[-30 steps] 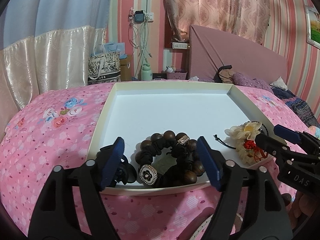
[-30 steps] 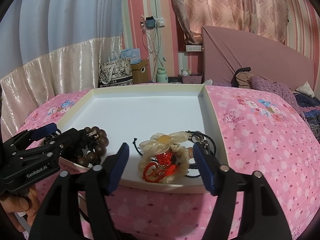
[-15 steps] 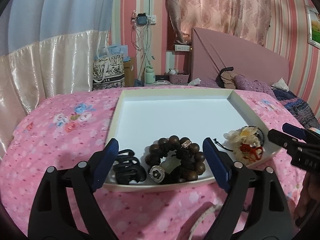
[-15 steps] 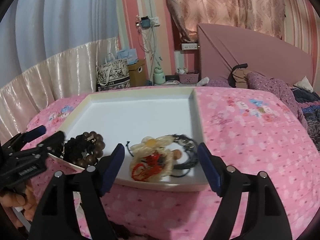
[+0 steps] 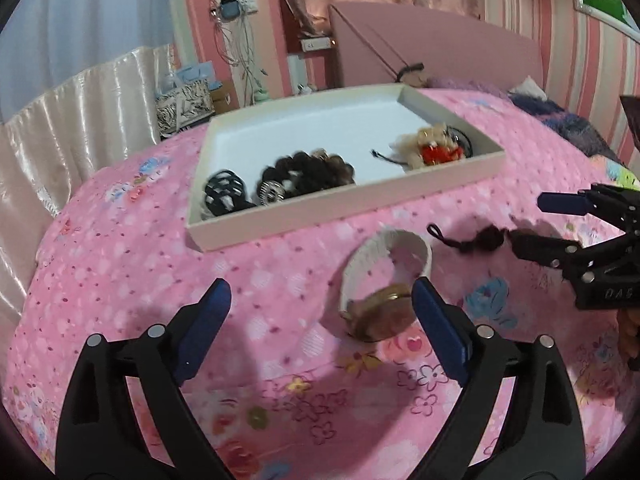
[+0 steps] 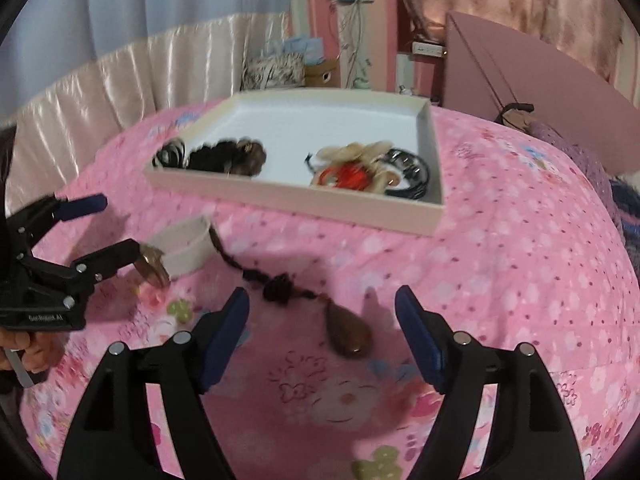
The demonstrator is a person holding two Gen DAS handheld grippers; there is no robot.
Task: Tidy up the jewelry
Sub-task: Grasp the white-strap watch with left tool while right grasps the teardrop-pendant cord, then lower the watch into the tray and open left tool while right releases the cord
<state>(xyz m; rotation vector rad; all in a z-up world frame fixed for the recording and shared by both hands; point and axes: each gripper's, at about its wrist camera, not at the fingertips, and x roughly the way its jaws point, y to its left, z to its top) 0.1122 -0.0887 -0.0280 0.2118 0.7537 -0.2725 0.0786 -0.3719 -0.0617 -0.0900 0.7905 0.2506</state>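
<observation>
A white tray [image 5: 344, 208] [image 6: 304, 200] lies on the pink bed. In it are a black hair claw [image 5: 224, 194], dark bead bracelets [image 5: 312, 174] [image 6: 228, 156] and a cream flower piece with red cord [image 5: 434, 146] [image 6: 352, 168]. In front of the tray lie a white-strap watch [image 5: 384, 280] [image 6: 180, 246] and a dark braided cord with a brown teardrop pendant [image 6: 348, 330] [image 5: 476, 240]. My left gripper [image 5: 320, 328] [image 6: 116, 226] is open, just before the watch. My right gripper [image 6: 322, 332] [image 5: 532, 224] is open, around the pendant.
The pink floral bedspread [image 5: 120, 264] slopes away at the sides. A pink headboard [image 5: 440, 52], curtains [image 5: 60, 120], bags [image 5: 184, 100] and a wall socket with cables [image 5: 232, 4] stand beyond the bed.
Both grippers have pulled back from the tray and tilted down. The watch and the pendant cord on the bedspread have come into view in front of them.
</observation>
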